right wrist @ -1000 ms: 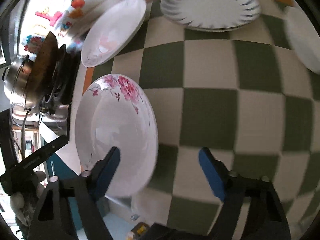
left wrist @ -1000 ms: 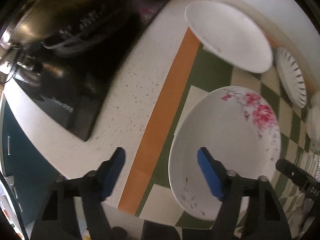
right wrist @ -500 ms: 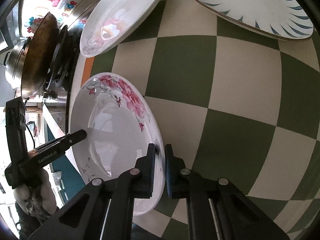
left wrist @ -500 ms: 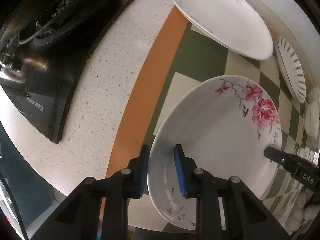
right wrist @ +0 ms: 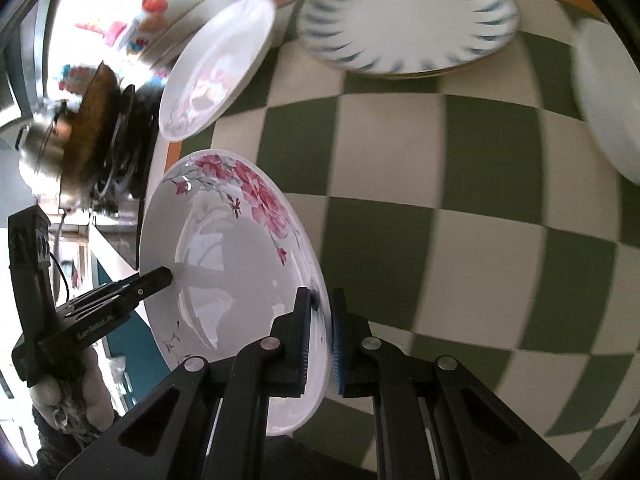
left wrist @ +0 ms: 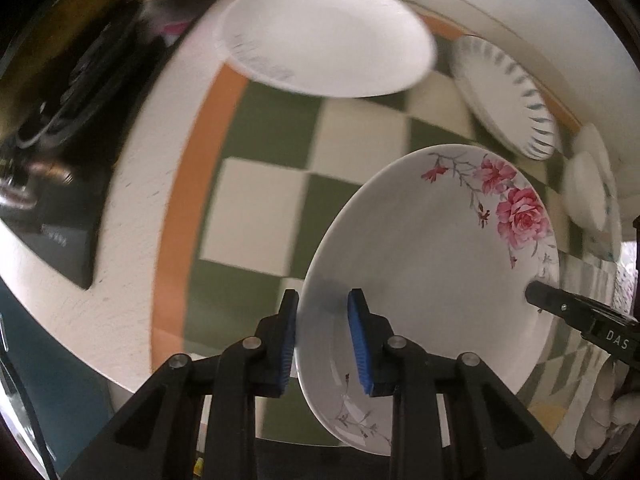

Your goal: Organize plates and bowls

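Note:
A white plate with pink roses (left wrist: 432, 264) is held by both grippers above the green checked cloth (left wrist: 264, 208). My left gripper (left wrist: 323, 340) is shut on its left rim. My right gripper (right wrist: 320, 338) is shut on its right rim; the plate shows in the right wrist view (right wrist: 236, 264) too. A plain white plate (left wrist: 328, 36) lies at the back left, also in the right wrist view (right wrist: 216, 72). A blue-striped plate (right wrist: 408, 16) lies at the back, and in the left wrist view (left wrist: 508, 96) too. White bowls (left wrist: 588, 196) sit at the right.
A black stove (left wrist: 60, 120) with a pan stands left of the cloth on the speckled counter (left wrist: 132, 184). A pot and pan (right wrist: 76, 136) show at the far left. Another white dish (right wrist: 608, 104) sits at the cloth's right edge.
Both grippers closed on the rose plate's opposite rims and have lifted it off the cloth, moving it toward the back.

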The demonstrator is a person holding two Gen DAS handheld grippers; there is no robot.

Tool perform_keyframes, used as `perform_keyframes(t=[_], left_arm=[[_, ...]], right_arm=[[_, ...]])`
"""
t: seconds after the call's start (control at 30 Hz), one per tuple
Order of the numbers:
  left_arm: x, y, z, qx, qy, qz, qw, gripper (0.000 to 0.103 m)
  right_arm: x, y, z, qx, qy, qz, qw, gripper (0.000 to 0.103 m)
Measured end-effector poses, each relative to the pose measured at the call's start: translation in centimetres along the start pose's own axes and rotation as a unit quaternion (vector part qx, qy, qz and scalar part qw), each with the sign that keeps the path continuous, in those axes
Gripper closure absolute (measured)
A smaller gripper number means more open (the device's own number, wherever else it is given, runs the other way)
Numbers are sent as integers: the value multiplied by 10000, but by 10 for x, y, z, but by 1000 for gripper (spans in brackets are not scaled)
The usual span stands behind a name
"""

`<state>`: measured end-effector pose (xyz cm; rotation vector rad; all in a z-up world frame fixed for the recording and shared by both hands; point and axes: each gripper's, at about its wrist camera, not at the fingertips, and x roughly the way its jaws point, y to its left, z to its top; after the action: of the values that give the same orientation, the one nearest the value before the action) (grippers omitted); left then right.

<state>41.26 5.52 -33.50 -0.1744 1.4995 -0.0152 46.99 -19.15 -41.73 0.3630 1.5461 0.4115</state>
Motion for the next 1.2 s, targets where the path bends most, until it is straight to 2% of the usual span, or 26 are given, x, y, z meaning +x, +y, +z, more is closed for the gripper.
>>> perform_keyframes(t=[0.27,0.5,0.67,1.1,1.2], left_arm=[[13,-55,11,655,50,-179,9977,81],[40,-92,14,1103,240,-140,9935,81],[56,-106,16,1201,373,-70,9920,81],[80,-114,21,1142,526,134,9920,80],[78,-113,23,1066,550,43,9928,80]], right_arm=[[-55,-64,-23,532,-422,-67,9977,92],[-67,-108,-40,897,-479,-181,9947,92],[-64,-130,-47,1043,-440,-210,9933,92],[-43,-134,-36,1063,-273,-282,9936,92],[-40,-134,-34,1130,-242,-273,9929,91]])
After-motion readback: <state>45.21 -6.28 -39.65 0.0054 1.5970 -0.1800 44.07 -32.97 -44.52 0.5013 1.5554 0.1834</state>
